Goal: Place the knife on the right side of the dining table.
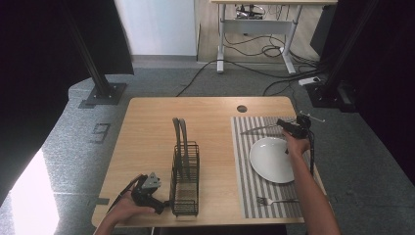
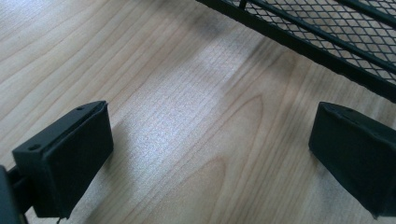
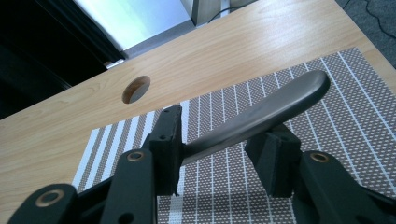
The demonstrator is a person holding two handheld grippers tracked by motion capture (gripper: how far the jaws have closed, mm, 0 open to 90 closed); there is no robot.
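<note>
A wooden table [image 1: 147, 147] carries a black wire rack [image 1: 185, 176] near its middle and a striped mat [image 1: 244, 166] on its right half. On the mat sit a white plate [image 1: 270, 159] and, near the front edge, a fork [image 1: 274, 200].

The right gripper [image 1: 288, 126] is held by the right hand [image 1: 296, 144] over the far part of the mat, just beyond the plate. In the right gripper view a grey metal handle [image 3: 261, 114] runs between the two jaws, its rounded end rising up and to the right past them. The left pad [image 3: 169, 149] touches the handle where it passes; the right pad [image 3: 273, 156] lies just under and beside it, and contact there cannot be told for sure. The jaws stand close about the handle, so the gripper appears clamped on it. In the high view a thin utensil [image 1: 262, 129] reaches left from the gripper over the mat; its far end is too small to tell what kind it is. A round hole [image 3: 136, 89] in the table shows beyond the mat.

The left gripper [image 1: 164, 205] lies low at the front left of the table in the left hand [image 1: 128, 208], just beside the rack's near end. In the left gripper view its jaws are spread wide over bare wood, holding nothing, with the rack's mesh wall [image 2: 327, 37] near them.
</note>
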